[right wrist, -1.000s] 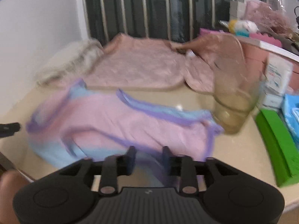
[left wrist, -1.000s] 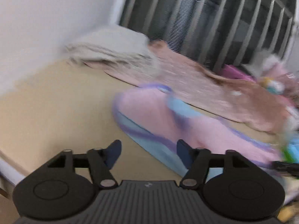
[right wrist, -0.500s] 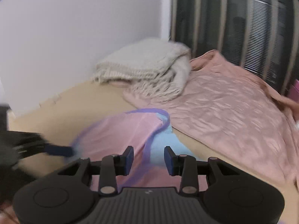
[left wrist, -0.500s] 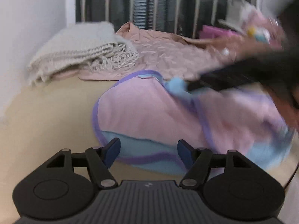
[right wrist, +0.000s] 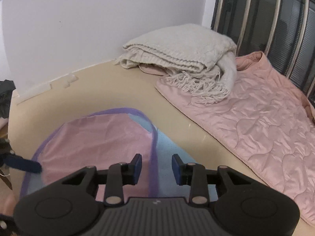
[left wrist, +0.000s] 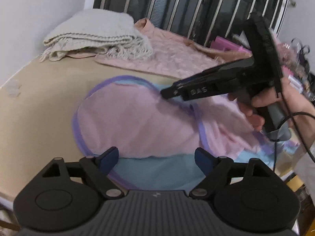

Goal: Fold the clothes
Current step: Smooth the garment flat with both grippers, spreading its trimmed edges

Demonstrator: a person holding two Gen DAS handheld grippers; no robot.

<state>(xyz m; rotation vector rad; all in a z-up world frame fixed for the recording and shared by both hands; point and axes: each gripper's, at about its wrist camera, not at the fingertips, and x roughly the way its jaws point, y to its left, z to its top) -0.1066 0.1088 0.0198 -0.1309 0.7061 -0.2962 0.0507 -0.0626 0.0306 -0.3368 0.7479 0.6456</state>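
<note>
Cream knit blanket point(right wrist: 183, 49) atop pink quilt point(right wrist: 265, 122)

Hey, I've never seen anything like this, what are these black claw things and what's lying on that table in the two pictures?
Those claws are handheld tools, not a robot: a person holds one two-finger gripper in each hand, and each carries a wide-angle camera looking forward along its fingers. One picture comes from the left gripper, the other from the right gripper. Both are open and hold nothing. In the left view you also see the right tool from the side, in the person's hand.

On the beige table lies a pink and blue garment with purple trim, the one to fold. Behind it are a folded cream knit with fringe and a quilted pink blanket.
</note>
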